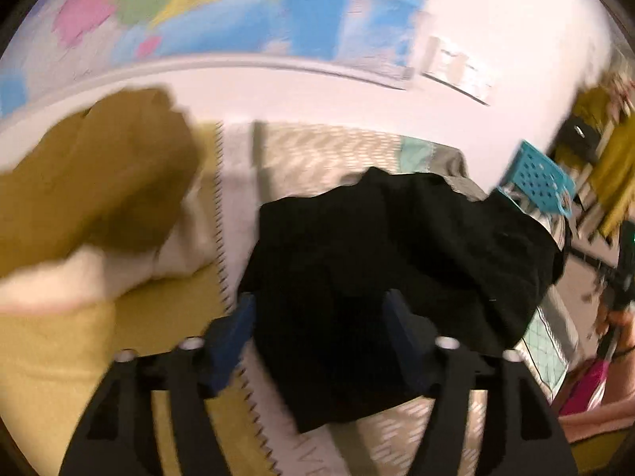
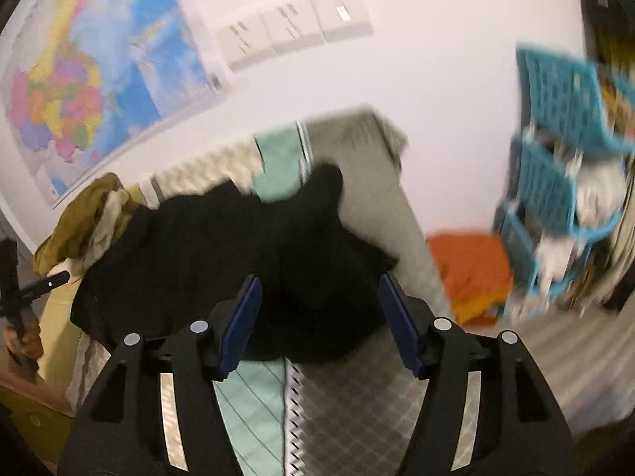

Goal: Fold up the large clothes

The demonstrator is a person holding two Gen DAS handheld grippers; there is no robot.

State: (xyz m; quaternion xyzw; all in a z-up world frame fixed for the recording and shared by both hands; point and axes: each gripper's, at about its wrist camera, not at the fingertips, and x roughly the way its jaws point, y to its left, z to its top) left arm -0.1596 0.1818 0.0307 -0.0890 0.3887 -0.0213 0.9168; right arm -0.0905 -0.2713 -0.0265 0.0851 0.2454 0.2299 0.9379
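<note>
A black garment lies crumpled on the patchwork bedspread. It also shows in the right wrist view. My left gripper is open, its blue-padded fingers wide apart above the near edge of the black garment. My right gripper is open too, its fingers straddling the garment's near lobe from above. Neither holds cloth. Both views are motion-blurred.
A mustard and white heap of clothes lies at the left of the bed. Orange folded clothes lie at the right. A turquoise basket rack stands at the right. A world map hangs on the wall.
</note>
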